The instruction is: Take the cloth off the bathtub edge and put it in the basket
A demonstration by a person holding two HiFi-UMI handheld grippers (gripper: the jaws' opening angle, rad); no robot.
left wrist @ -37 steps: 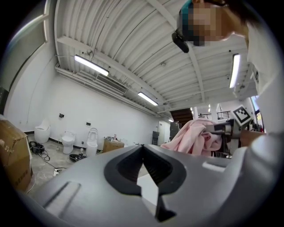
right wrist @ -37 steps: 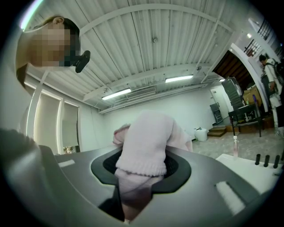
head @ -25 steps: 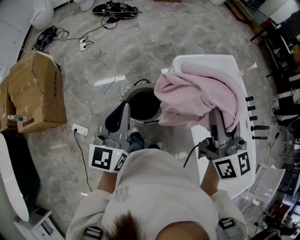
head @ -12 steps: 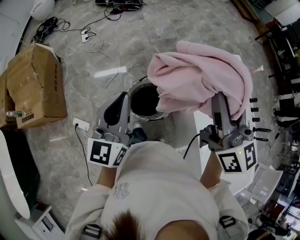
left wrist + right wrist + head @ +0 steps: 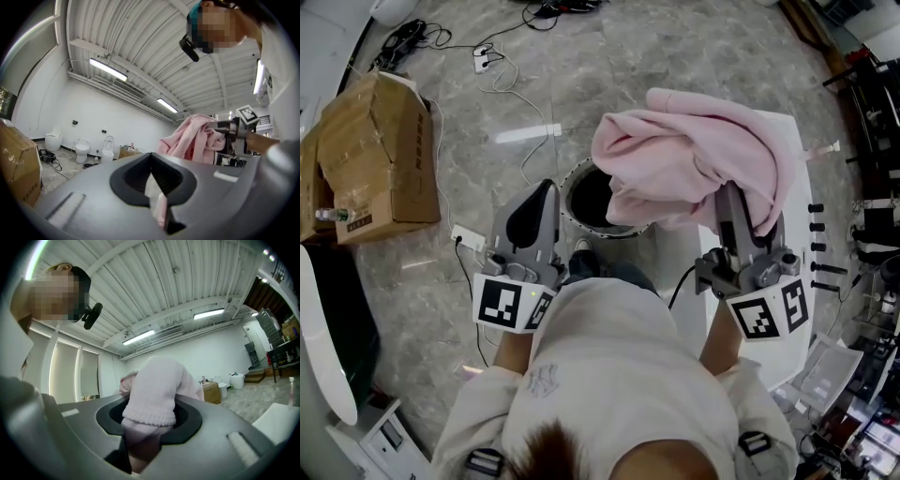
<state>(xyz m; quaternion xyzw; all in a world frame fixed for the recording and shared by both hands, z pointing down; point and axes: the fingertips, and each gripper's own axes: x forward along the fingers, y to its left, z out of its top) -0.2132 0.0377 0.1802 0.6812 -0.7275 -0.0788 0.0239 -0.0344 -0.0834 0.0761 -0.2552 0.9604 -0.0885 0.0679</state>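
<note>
**Inspector:** What had changed?

**Assessor:** The left gripper (image 5: 540,199) was shut and empty beside the round, dark-mouthed basket (image 5: 592,201). The fluffy pink cloth (image 5: 694,159), clamped in the right gripper (image 5: 732,204), had left the white bathtub edge (image 5: 682,258) and moved over the basket's rim. Only the release remained.

**Inspector:** Anything obscured?

**Assessor:** The cloth covered the basket's right rim and the right gripper's tips.

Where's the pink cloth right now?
In the head view, the pink cloth hangs from the right gripper on the right, its edge overlapping the rim of the basket.
</note>
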